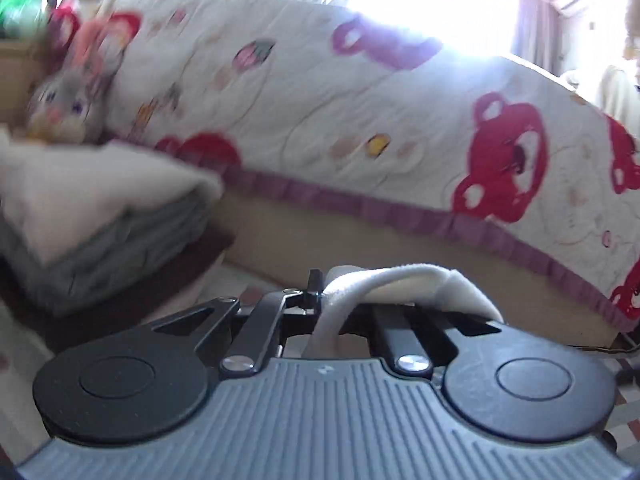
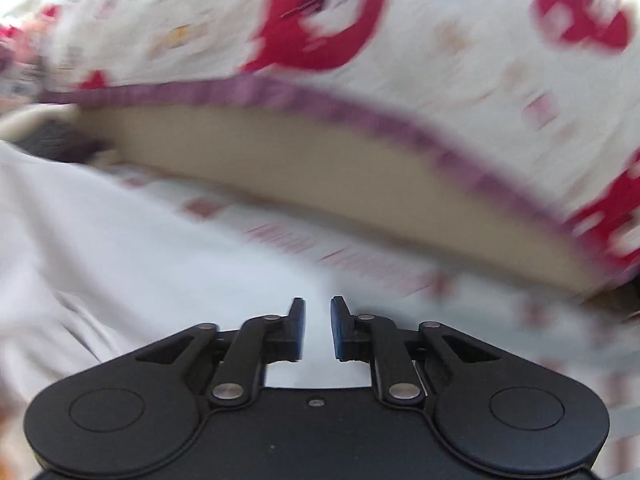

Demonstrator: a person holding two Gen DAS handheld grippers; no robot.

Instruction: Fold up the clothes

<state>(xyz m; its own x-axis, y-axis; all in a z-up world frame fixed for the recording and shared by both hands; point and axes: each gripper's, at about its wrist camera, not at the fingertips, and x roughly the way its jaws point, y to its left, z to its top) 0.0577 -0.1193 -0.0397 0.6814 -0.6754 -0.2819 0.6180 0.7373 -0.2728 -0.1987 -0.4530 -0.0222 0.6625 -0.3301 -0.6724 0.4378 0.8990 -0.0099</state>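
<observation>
The white garment (image 1: 404,284) is caught in your left gripper (image 1: 324,300): a thick, soft fold of it bunches at the fingertips, arches up over the right-hand finger and linkage, and a narrower band drops down between the two arms toward the grey ribbed body. Only the left-hand finger (image 1: 314,286) shows clear of the cloth; the other is buried under it, so the jaws stand pinched onto the fabric with the fold wedged between them. You hold this gripper roughly level, aimed at the side of the bed (image 1: 360,236), whose tan base runs across the view under a quilt (image 1: 320,112) printed with red bears and edged in purple. Off to your left sits a stack of folded clothes (image 1: 100,216), cream on top of grey, well apart from the gripper, with a plush rabbit (image 1: 68,104) beyond it; that side is blurred.

In the right wrist view, your right gripper (image 2: 318,328) holds nothing. Its two black fingers (image 2: 298,328) stand a little apart with a narrow gap between them, and pale cloth (image 2: 120,260) shows through that gap and spreads out below and to the left. The gripper hovers above this cloth, tilted downward, and whether the tips touch it cannot be told through the heavy blur. Ahead lies the same tan bed base (image 2: 300,168) and purple-edged quilt (image 2: 460,60).
</observation>
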